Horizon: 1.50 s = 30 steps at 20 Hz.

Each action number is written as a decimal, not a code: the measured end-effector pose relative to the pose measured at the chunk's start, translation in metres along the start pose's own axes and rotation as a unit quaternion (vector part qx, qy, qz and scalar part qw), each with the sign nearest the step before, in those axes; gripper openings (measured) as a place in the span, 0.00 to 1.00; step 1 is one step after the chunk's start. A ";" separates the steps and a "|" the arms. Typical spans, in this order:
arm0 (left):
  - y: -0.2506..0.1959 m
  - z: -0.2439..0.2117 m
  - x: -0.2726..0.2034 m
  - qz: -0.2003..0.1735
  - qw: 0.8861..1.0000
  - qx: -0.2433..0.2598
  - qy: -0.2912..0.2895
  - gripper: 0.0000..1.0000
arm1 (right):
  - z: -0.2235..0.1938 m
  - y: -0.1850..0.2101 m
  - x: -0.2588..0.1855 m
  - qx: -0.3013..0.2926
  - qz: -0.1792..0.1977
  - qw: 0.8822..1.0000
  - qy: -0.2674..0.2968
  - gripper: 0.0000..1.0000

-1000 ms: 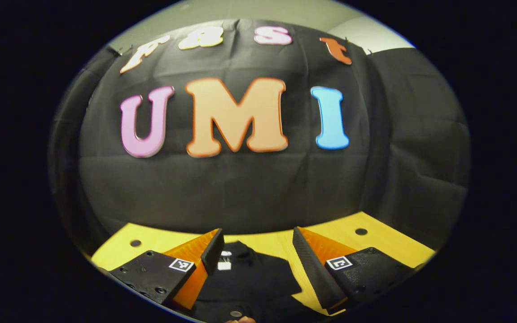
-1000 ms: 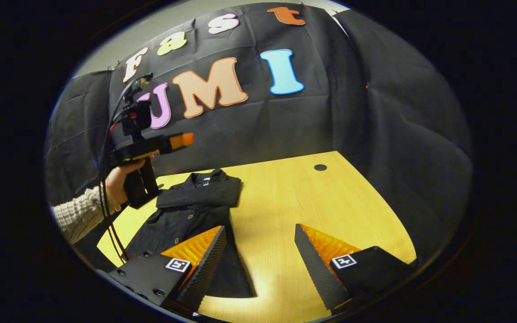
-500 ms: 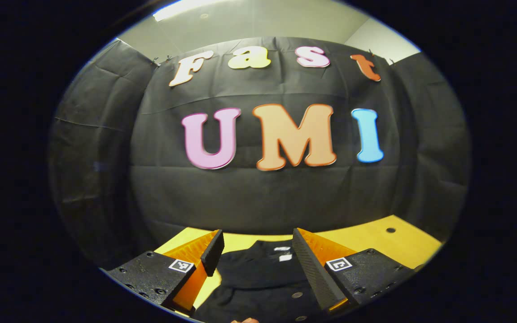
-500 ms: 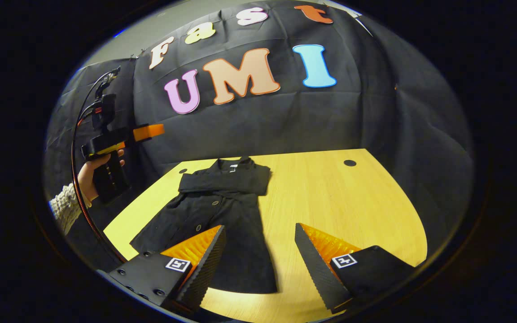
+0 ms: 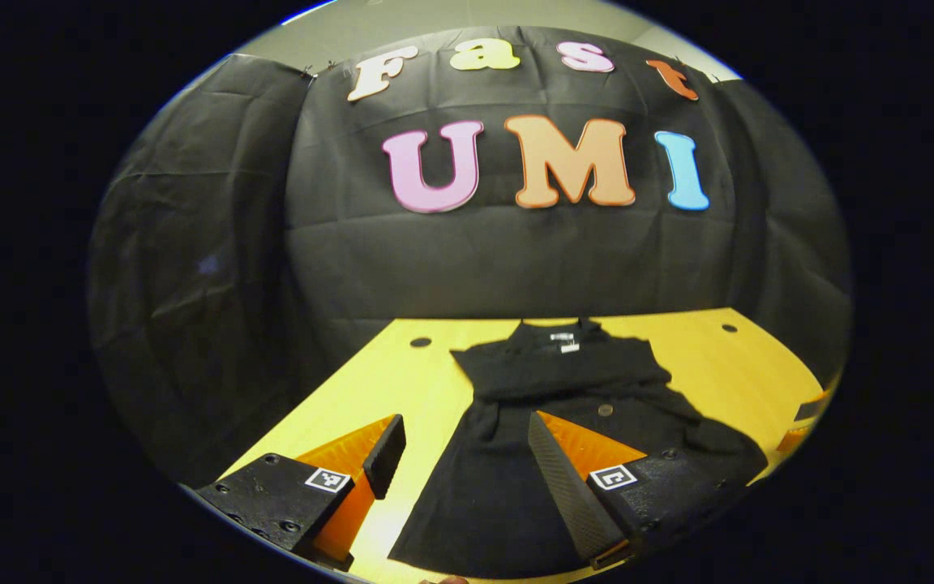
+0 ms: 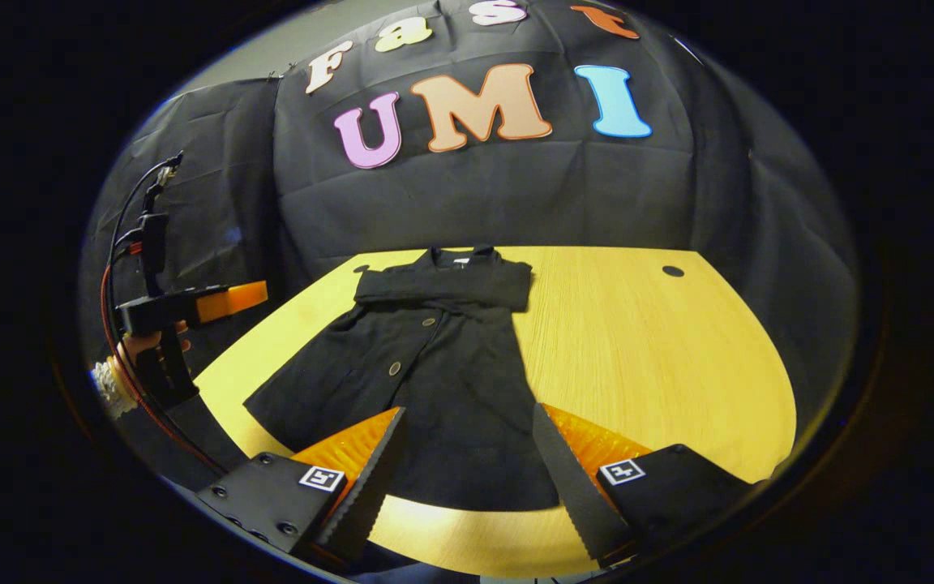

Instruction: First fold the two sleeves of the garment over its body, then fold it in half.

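Black garment (image 6: 426, 365) lay flat on yellow table (image 6: 645, 349), collar twd booth wall, both sleeves (image 6: 443, 285) folded across chest, hem nearest the grippers. Not yet folded in half. Left gripper (image 5: 460, 454) held above near edge, jaws apart, nothing btwn them; garment just below & ahead, skirt under its right finger. Right gripper (image 6: 467, 454) likewise spread wide, empty, hovered over hem. In right gripper view, left gripper (image 6: 191, 304) seen off table's left edge, gripped by hand (image 6: 143, 345), well apart from garment.
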<state>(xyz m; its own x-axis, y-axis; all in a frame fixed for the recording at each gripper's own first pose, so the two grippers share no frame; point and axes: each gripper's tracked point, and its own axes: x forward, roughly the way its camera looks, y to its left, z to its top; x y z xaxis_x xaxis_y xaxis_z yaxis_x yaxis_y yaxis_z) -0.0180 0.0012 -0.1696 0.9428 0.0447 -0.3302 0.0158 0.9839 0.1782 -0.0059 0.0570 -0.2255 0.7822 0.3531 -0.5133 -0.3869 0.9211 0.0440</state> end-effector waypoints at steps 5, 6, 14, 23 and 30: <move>-0.001 -0.054 -0.023 -0.010 0.999 -0.011 0.052 0.92 | -0.021 0.000 0.009 -0.002 -0.014 1.000 0.024 0.98; -0.001 -0.066 -0.027 -0.013 0.998 -0.011 0.064 0.92 | -0.025 0.000 0.010 -0.003 -0.018 0.999 0.029 0.98; 0.010 -0.142 -0.046 -0.017 0.987 -0.003 0.160 0.93 | -0.053 0.003 0.024 0.006 -0.044 0.997 0.065 0.98; 0.008 -0.175 -0.044 -0.025 0.980 -0.005 0.198 0.93 | -0.086 0.008 0.032 0.019 -0.068 0.992 0.109 0.98; 0.007 -0.186 -0.047 -0.032 0.980 -0.006 0.196 0.94 | -0.095 0.013 0.033 0.001 -0.084 0.990 0.115 0.98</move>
<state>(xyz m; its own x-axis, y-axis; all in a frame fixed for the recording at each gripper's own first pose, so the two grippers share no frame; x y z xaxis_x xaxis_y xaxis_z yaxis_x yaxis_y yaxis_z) -0.1243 0.0382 -0.3253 0.7396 0.0427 -0.6717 0.0655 0.9887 0.1350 -0.0316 0.0653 -0.3228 0.7034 0.1493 -0.6950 -0.2602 0.9639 -0.0562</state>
